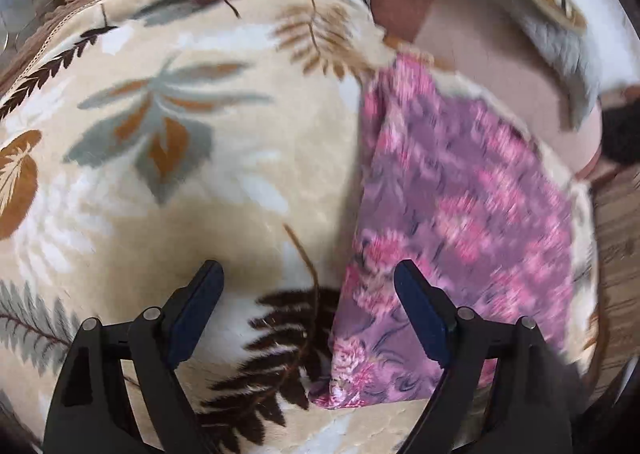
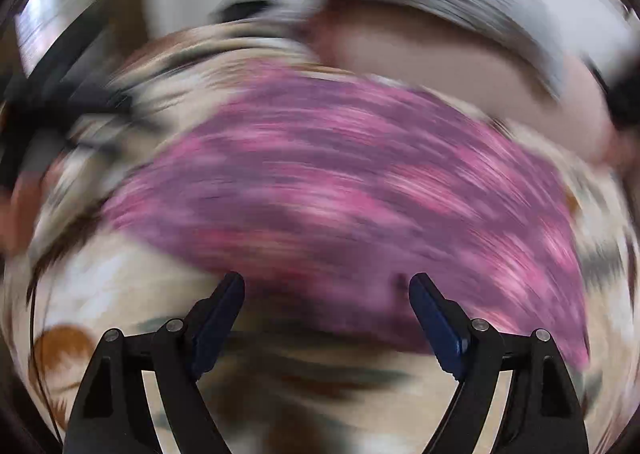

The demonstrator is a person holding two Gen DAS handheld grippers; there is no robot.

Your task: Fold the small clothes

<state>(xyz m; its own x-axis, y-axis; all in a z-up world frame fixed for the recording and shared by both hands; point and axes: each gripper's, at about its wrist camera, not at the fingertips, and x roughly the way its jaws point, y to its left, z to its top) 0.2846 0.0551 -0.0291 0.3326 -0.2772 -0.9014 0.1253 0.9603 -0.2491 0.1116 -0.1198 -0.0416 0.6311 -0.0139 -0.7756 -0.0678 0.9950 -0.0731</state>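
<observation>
A small purple and pink flowered garment (image 1: 452, 222) lies flat on a cream blanket with a leaf print (image 1: 192, 142). My left gripper (image 1: 308, 274) is open and empty, hovering over the garment's left edge near its lower corner. In the right wrist view the same garment (image 2: 352, 190) is strongly blurred by motion. My right gripper (image 2: 326, 286) is open and empty, just above the garment's near edge.
A pale pink surface (image 1: 492, 66) and a grey and white fabric edge (image 1: 560, 46) lie beyond the blanket at the upper right. A brown quilted cover (image 1: 60, 26) shows at the upper left. A wood-patterned surface (image 1: 620, 238) is at the right.
</observation>
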